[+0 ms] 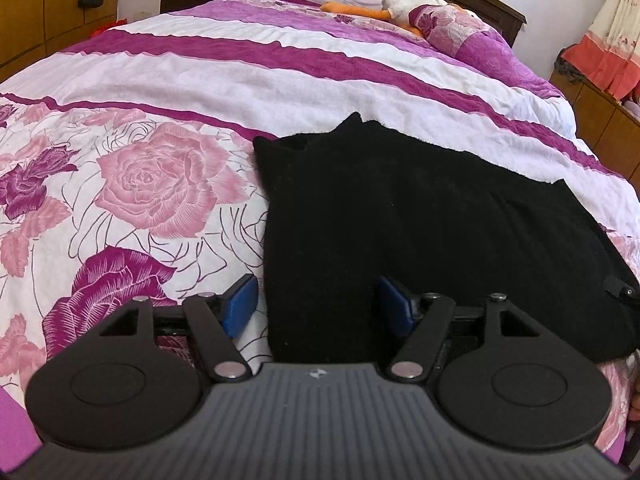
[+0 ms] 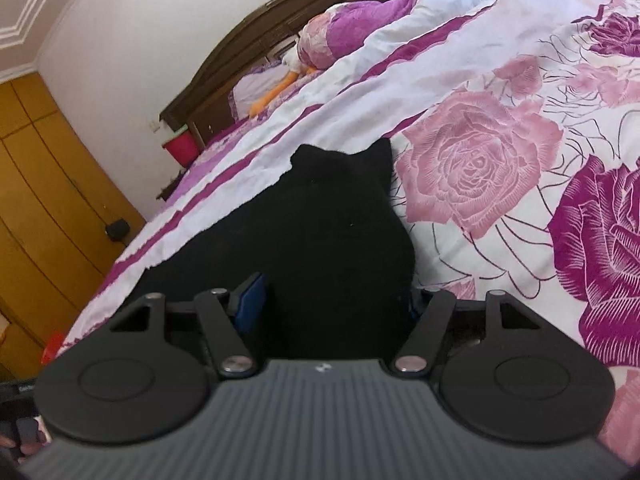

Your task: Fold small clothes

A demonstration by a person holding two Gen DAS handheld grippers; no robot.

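Note:
A small black garment (image 1: 400,232) lies flat on the floral bedspread (image 1: 140,184). My left gripper (image 1: 318,304) is open, its blue pads (image 1: 240,304) wide apart and straddling the garment's near left edge. In the right wrist view the same black garment (image 2: 320,232) stretches away from me. My right gripper (image 2: 332,304) is open over the garment's near right edge; its left blue pad (image 2: 250,300) shows and its right pad is mostly hidden by the cloth. The tip of the right gripper (image 1: 622,292) shows at the garment's right edge in the left wrist view.
A stuffed goose toy (image 1: 384,10) and a pillow (image 1: 452,28) lie at the head of the bed by the dark wooden headboard (image 2: 248,44). A red bucket (image 2: 182,148) and wooden wardrobes (image 2: 48,208) stand beside the bed. The bedspread (image 2: 500,152) extends right.

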